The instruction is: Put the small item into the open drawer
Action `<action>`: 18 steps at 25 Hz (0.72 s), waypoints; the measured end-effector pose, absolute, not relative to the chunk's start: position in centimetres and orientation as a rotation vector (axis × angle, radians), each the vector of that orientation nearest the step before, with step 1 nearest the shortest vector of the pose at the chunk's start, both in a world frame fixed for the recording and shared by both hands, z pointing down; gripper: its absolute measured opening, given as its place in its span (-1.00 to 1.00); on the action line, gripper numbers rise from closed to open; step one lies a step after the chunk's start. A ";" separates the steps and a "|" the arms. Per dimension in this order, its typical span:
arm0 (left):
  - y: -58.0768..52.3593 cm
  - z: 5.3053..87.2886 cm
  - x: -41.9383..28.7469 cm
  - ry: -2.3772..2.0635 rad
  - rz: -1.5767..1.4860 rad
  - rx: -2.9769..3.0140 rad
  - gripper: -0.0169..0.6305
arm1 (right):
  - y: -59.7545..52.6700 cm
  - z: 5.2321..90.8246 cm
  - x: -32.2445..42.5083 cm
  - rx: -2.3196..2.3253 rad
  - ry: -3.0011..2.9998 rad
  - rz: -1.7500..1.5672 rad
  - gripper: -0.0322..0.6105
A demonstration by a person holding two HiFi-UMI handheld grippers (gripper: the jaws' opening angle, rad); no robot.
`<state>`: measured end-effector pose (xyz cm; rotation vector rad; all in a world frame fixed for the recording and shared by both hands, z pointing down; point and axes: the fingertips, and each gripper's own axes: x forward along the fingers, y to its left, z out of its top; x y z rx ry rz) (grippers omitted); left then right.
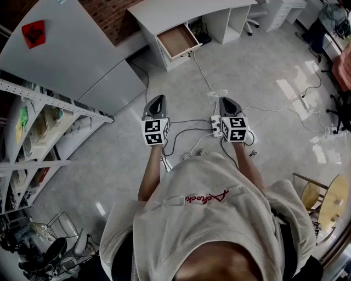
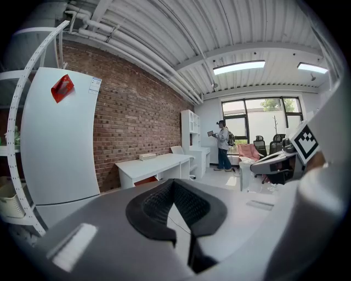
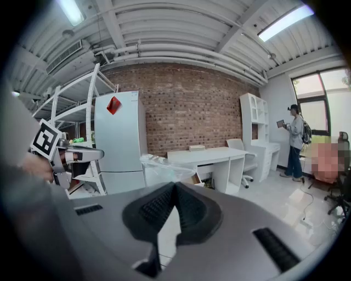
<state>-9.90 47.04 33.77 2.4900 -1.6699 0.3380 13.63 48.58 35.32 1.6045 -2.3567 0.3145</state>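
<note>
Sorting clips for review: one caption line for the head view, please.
Person faces the desk with its open drawer, right gripper shut on a clear item, left gripper shut, empty.

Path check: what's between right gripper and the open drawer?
Head view: beyond the clear plastic item in the right gripper, bare floor and a white cable before the drawer.

the pale grey floor [image 1: 263, 71] carries everything here: a white desk [image 1: 181, 8] stands on it against the brick wall [image 1: 112, 16], its wooden drawer [image 1: 178, 41] pulled open. a white fridge [image 1: 66, 55] and a shelving rack [image 1: 38, 104] stand to the left. thin cables [image 1: 202, 74] trail across the floor to a white power strip [image 1: 215, 126].
</note>
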 end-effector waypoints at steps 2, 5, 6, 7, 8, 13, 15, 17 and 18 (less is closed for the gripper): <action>46.7 33.8 -10.0 -1.674 0.336 2.489 -0.92 | 48.2 35.4 13.5 1.601 -2.360 0.313 -0.86; 46.6 33.9 -9.7 -1.672 0.338 2.486 -0.92 | 48.1 35.4 13.6 1.594 -2.362 0.313 -0.86; 46.6 33.9 -9.6 -1.671 0.340 2.485 -0.92 | 48.1 35.4 13.7 1.591 -2.361 0.313 -0.86; 46.7 33.9 -9.4 -1.670 0.342 2.483 -0.92 | 48.1 35.4 13.7 1.589 -2.361 0.314 -0.86; 46.7 34.0 -9.3 -1.669 0.343 2.482 -0.92 | 48.1 35.5 13.8 1.586 -2.361 0.313 -0.86; 46.4 34.2 -8.7 -1.674 0.339 2.477 -0.92 | 47.9 35.2 14.2 1.580 -2.404 0.306 -0.86; 46.3 34.3 -8.2 -1.674 0.343 2.472 -0.92 | 47.7 35.2 14.7 1.576 -2.406 0.308 -0.86; 46.1 34.6 -7.6 -1.671 0.342 2.463 -0.92 | 47.6 35.5 15.1 1.568 -2.406 0.314 -0.86; 46.1 34.7 -7.3 -1.670 0.341 2.458 -0.92 | 47.5 35.6 15.3 1.564 -2.408 0.317 -0.86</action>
